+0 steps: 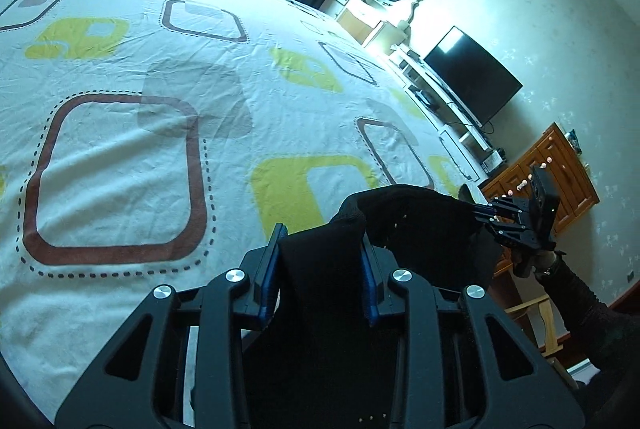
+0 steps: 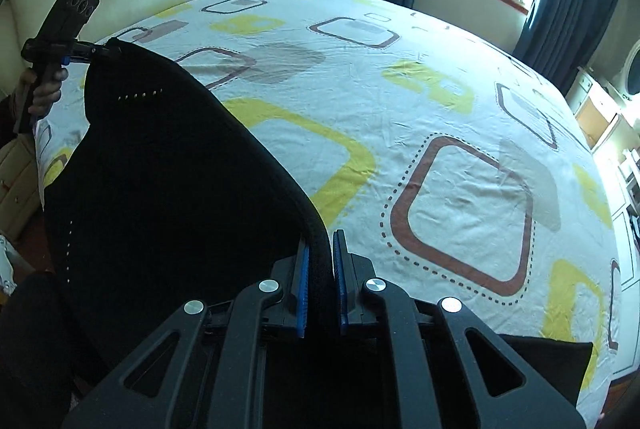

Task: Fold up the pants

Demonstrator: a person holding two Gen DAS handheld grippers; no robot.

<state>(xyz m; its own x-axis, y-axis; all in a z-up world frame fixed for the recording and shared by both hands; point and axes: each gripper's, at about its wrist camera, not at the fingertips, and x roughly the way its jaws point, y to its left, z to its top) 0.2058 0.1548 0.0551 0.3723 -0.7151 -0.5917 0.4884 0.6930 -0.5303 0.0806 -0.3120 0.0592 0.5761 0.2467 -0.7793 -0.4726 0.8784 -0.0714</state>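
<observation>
Left gripper [image 1: 322, 273] clamped on pants [image 1: 416, 225], lower centre of frame. Right gripper [image 2: 320, 281] pinching thick pants [image 2: 168, 181] edge, bottom centre. Cloth hanging between both above bed [image 2: 400, 89]. Risk: edge slipping out under uneven pull, or bunching when lowered.

pants [image 2: 168, 181] lower part cut off by frame bottom, legs unseen
</observation>
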